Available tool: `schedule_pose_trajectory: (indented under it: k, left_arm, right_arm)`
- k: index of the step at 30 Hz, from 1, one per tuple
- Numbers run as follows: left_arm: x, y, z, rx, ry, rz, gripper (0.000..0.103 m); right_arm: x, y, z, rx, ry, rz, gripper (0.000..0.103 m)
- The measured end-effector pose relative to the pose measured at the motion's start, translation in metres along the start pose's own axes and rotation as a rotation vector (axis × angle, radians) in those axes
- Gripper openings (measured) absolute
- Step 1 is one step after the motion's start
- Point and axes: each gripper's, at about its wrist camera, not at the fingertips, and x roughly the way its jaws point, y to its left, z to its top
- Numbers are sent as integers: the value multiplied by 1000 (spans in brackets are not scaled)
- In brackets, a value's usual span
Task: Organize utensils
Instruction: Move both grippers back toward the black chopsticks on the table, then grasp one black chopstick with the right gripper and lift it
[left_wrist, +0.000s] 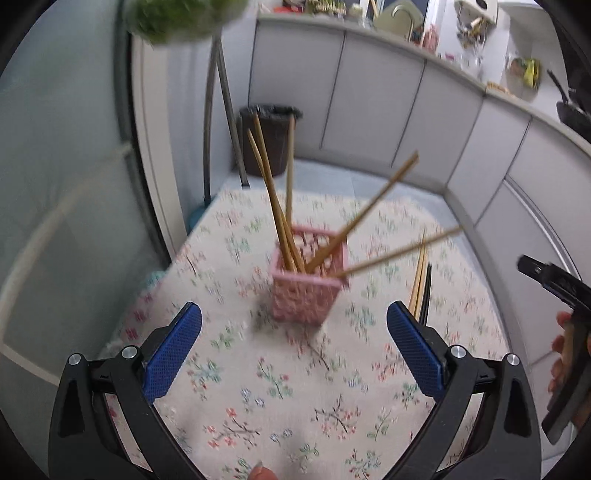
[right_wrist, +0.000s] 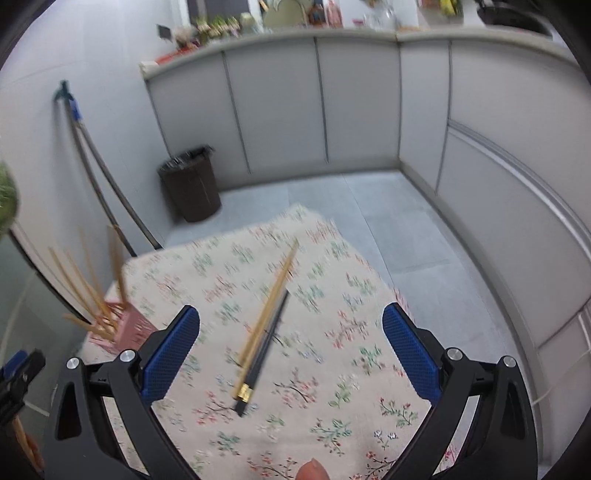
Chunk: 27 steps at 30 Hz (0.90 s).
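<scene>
A pink perforated holder (left_wrist: 308, 284) stands on the floral tablecloth (left_wrist: 280, 387) with several wooden chopsticks (left_wrist: 275, 199) leaning out of it. My left gripper (left_wrist: 293, 343) is open and empty, just in front of the holder. Loose chopsticks (left_wrist: 421, 291), wooden and black, lie to the holder's right. In the right wrist view these loose wooden (right_wrist: 269, 310) and black chopsticks (right_wrist: 266, 350) lie on the cloth between the fingers of my open, empty right gripper (right_wrist: 291, 347), which is above them. The holder (right_wrist: 122, 325) shows at far left.
The table ends at its far edge (right_wrist: 295, 214), with grey tiled floor beyond. A dark bin (right_wrist: 190, 184) and broom handles (right_wrist: 99, 173) stand by the wall. Grey cabinets (left_wrist: 388, 110) run along the back and right. The right gripper's body (left_wrist: 565, 332) shows at the left view's right edge.
</scene>
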Motion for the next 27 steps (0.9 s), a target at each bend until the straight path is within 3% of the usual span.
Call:
schedule_pose_trajectory:
  k: [6,11,16,27]
  left_arm:
    - [21,-18,-17,47,86,-14,96]
    - [27,-30,-26,68,117,-34,96]
    - [33,-40,-33,74,148,-105,93]
    - [33,-56,-41,92,201,-242,78]
  right_arm:
    - [76,-14,-16,42,188,42,97]
    - [120,-19,-21,85,274,77,96]
    - [153,-14,-26,113,341,110,58]
    - [187,3,-32,131,364,147,31]
